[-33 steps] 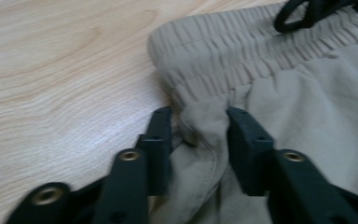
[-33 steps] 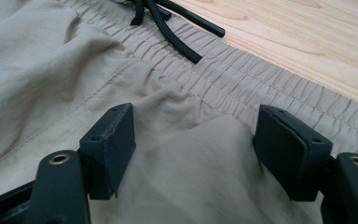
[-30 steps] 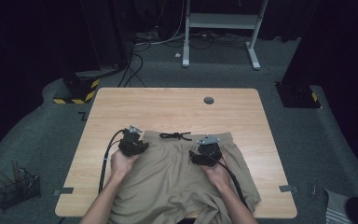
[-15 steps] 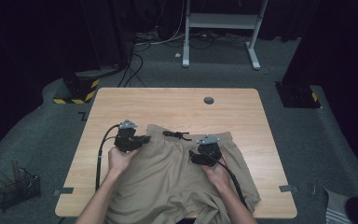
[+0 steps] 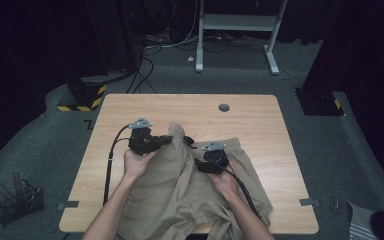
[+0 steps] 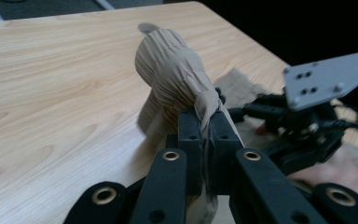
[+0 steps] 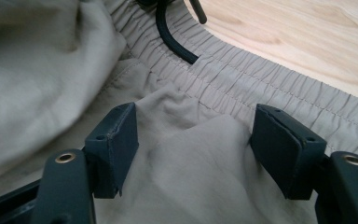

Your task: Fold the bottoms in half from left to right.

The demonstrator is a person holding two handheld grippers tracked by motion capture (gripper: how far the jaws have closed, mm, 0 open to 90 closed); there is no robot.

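- Your left claw [image 5: 166,141] is clenched on the waistband of the khaki shorts [image 5: 180,195]. In the left gripper view the gathered elastic edge [image 6: 172,70] bunches up just beyond the pinched jaws, held off the bench [image 5: 260,120].
- Its jaws have just been closing, with the fabric between them, so the grab on that corner looks done.
- Your right claw [image 5: 206,165] is released. In the right gripper view its two pads [image 7: 116,144] stand wide apart and press down on the cloth below the waistband [image 7: 261,88], with nothing pinched between them.
- I judge the job, folding or straightening the shorts, as barely begun: one corner is gripped and raised, the other side is only pinned flat, and no fold shows yet.
- What seems left: take a hold with the right claw near the waistband, then carry or spread the garment (the legs still need sorting out).
- The shorts lie on the near half of the bench between your forearms, with the legs running back to the near edge and rumpled there.
- The fabric looks thin and soft, creasing in long ridges where the left side is pulled up.
- A black drawstring [image 7: 172,39] comes out of the elastic waistband, and its ends lie on the bare wood just beyond the cloth.
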